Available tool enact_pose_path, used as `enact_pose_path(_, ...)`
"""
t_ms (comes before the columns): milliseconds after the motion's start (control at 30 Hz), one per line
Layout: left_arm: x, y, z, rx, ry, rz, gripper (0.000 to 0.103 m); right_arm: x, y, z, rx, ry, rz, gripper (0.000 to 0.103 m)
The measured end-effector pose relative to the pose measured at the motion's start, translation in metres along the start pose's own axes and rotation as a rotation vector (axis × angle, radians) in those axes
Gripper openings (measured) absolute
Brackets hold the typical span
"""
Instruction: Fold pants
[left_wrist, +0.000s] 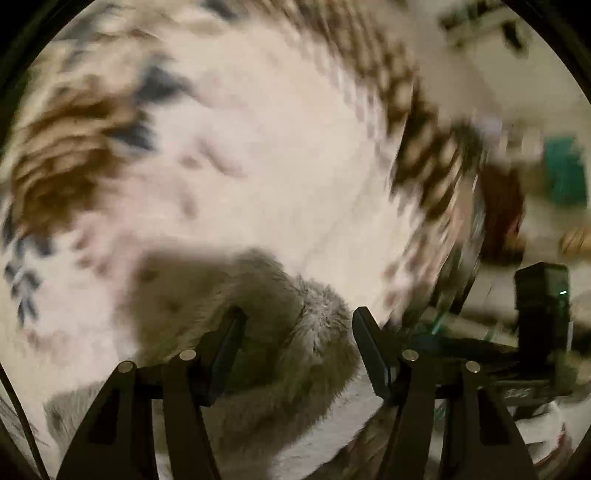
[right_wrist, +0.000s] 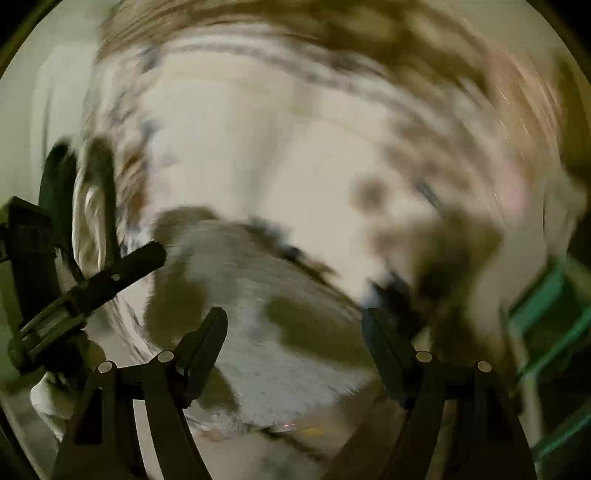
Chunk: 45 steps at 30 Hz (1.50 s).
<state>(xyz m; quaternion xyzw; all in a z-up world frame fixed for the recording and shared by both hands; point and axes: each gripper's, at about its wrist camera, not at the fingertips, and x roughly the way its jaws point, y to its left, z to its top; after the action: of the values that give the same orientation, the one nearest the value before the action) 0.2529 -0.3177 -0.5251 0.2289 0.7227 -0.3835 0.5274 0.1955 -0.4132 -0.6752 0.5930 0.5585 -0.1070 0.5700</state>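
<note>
Fleecy cream pants (left_wrist: 266, 155) with brown and dark blue patterns fill the left wrist view, blurred by motion. A fuzzy grey-cream fold of them (left_wrist: 295, 332) lies between the fingers of my left gripper (left_wrist: 297, 321), whose jaws stand wide apart. In the right wrist view the same pants (right_wrist: 295, 147) fill the frame, and a grey fuzzy part with olive patches (right_wrist: 288, 332) lies between the spread fingers of my right gripper (right_wrist: 295, 325). The other gripper (right_wrist: 92, 284) shows at the left of that view.
The other gripper's black body (left_wrist: 539, 314) sits at the right in the left wrist view. Behind it is a blurred room with a teal object (left_wrist: 565, 173) and a brown one (left_wrist: 502, 214). A green frame (right_wrist: 550, 317) shows at the right wrist view's right edge.
</note>
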Motion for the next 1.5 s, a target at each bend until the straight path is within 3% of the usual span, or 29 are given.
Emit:
enact_pose_path(67, 0.017, -0.012, 0.000, 0.062, 0.064, 0.041, 0.057, 0.014, -0.034, -0.009, 0.133, 0.037, 0.081, 0.078)
enact_pose_path(100, 0.017, -0.018, -0.002, 0.102, 0.051, 0.063, 0.041, 0.020, -0.043, -0.011, 0.174, 0.052, 0.113, 0.076)
enact_pose_path(167, 0.009, -0.021, -0.006, 0.126, 0.003, 0.081, 0.022, 0.031, -0.053, -0.020, 0.230, 0.049, 0.202, 0.043)
enact_pose_path(200, 0.003, -0.015, -0.007, 0.094, -0.022, 0.074, 0.016, 0.034, -0.054, -0.022, 0.233, 0.048, 0.208, 0.016)
enact_pose_path(267, -0.013, 0.002, -0.004, 0.022, -0.089, 0.070, 0.001, 0.036, -0.050, -0.028, 0.212, 0.021, 0.199, 0.012)
enact_pose_path(333, -0.023, 0.024, 0.004, -0.018, -0.131, 0.115, 0.001, 0.031, -0.040, -0.031, 0.149, -0.026, 0.161, 0.010)
enact_pose_path(433, -0.020, 0.064, 0.012, -0.108, -0.111, 0.166, 0.001, 0.033, -0.036, -0.029, 0.097, -0.032, 0.096, 0.010)
enact_pose_path(467, -0.022, 0.070, 0.013, -0.132, -0.116, 0.149, 0.001, 0.035, -0.032, -0.028, 0.075, -0.024, 0.079, 0.010)
enact_pose_path(533, -0.037, 0.076, 0.008, -0.174, -0.175, 0.049, 0.005, 0.034, -0.021, -0.024, 0.022, -0.005, 0.051, 0.015)
enact_pose_path(567, -0.044, 0.074, 0.005, -0.177, -0.193, 0.005, 0.014, 0.028, -0.013, -0.019, -0.003, 0.005, 0.041, 0.015)
enact_pose_path(600, -0.048, 0.071, 0.002, -0.179, -0.200, -0.027, 0.035, 0.024, -0.008, -0.015, -0.017, 0.011, 0.045, 0.026)
enact_pose_path(633, -0.051, 0.062, 0.000, -0.166, -0.196, -0.050, 0.049, 0.019, -0.003, -0.011, -0.034, 0.012, 0.049, 0.046)
enact_pose_path(667, -0.051, 0.053, 0.002, -0.130, -0.180, -0.083, 0.074, 0.013, 0.003, -0.006, -0.054, 0.006, 0.043, 0.057)
enact_pose_path(700, -0.044, 0.038, 0.003, -0.070, -0.144, -0.093, 0.083, 0.010, 0.007, -0.003, -0.066, 0.003, 0.036, 0.073)
enact_pose_path(833, 0.010, -0.010, 0.010, 0.109, 0.062, -0.037, 0.082, 0.018, 0.000, 0.010, -0.028, 0.089, -0.022, 0.074)
enact_pose_path(867, 0.022, -0.019, 0.010, 0.146, 0.081, -0.022, 0.074, 0.025, -0.011, 0.010, 0.018, 0.124, -0.014, 0.074)
enact_pose_path(900, 0.032, -0.026, 0.008, 0.185, 0.084, 0.020, 0.042, 0.031, -0.017, 0.011, 0.050, 0.140, 0.005, 0.074)
enact_pose_path(933, 0.035, -0.029, 0.007, 0.202, 0.074, 0.054, 0.033, 0.037, -0.024, 0.010, 0.088, 0.154, 0.048, 0.068)
enact_pose_path(967, 0.030, -0.022, 0.001, 0.195, 0.052, 0.048, 0.030, 0.041, -0.028, 0.008, 0.116, 0.150, 0.088, 0.055)
enact_pose_path(1000, 0.024, -0.018, 0.000, 0.170, 0.023, 0.028, 0.025, 0.045, -0.029, 0.007, 0.127, 0.136, 0.097, 0.017)
enact_pose_path(1100, 0.006, 0.009, -0.004, 0.058, -0.062, -0.014, 0.023, 0.042, -0.024, 0.002, 0.090, 0.068, 0.096, 0.011)
enact_pose_path(1133, 0.004, 0.020, -0.005, 0.023, -0.079, -0.028, 0.023, 0.038, -0.016, 0.001, 0.048, 0.035, 0.055, 0.009)
enact_pose_path(1200, 0.009, 0.042, -0.007, -0.040, -0.083, -0.044, 0.023, 0.036, -0.012, 0.000, 0.026, 0.003, 0.013, 0.005)
enact_pose_path(1233, 0.014, 0.051, -0.007, -0.070, -0.068, -0.091, 0.023, 0.037, -0.011, 0.001, 0.024, 0.004, -0.001, 0.005)
enact_pose_path(1267, 0.015, 0.057, -0.006, -0.090, -0.046, -0.150, 0.026, 0.040, -0.011, 0.006, 0.031, 0.011, -0.023, 0.005)
enact_pose_path(1400, -0.008, 0.059, -0.013, -0.136, -0.100, -0.208, 0.038, 0.045, 0.011, 0.016, -0.041, 0.058, -0.057, 0.008)
enact_pose_path(1467, -0.035, 0.057, -0.026, -0.137, -0.191, -0.199, 0.042, 0.035, 0.024, 0.011, -0.110, 0.068, -0.091, 0.035)
enact_pose_path(1500, -0.049, 0.060, -0.036, -0.155, -0.248, -0.192, 0.058, 0.029, 0.032, 0.009, -0.141, 0.062, -0.107, 0.068)
